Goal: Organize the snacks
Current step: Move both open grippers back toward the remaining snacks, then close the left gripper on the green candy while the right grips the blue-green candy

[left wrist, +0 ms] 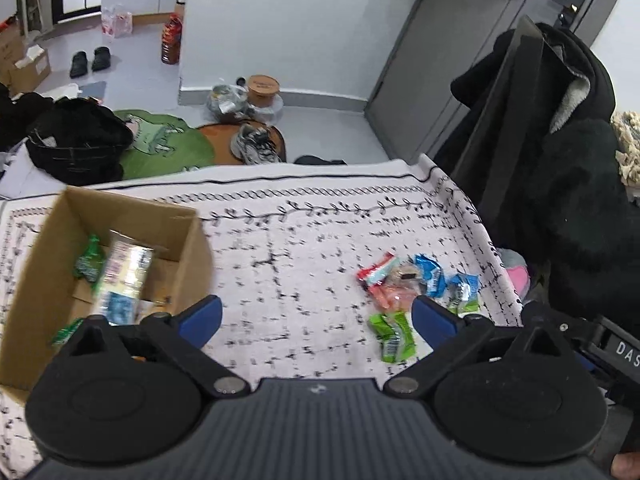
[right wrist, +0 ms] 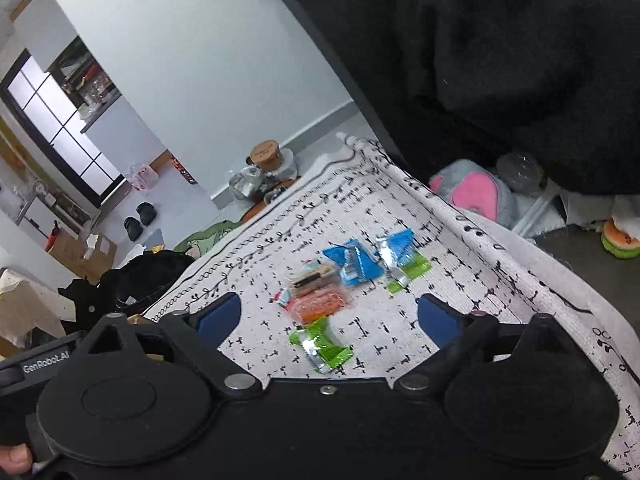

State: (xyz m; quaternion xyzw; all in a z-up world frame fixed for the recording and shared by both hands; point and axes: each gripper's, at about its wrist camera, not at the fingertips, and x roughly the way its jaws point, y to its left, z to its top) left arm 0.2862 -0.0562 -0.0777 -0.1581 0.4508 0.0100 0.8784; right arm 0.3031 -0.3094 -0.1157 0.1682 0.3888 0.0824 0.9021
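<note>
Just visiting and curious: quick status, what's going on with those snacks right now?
Both hand-held grippers, left and right, open, empty. Some snacks in box; snack pile loose on cloth. Nothing in the way.

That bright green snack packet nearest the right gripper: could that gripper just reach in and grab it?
Probably yes. The right gripper is open and empty, and the bright green snack packet lies flat on the patterned white cloth just ahead, between the blue fingers, with nothing lying over it.
</note>
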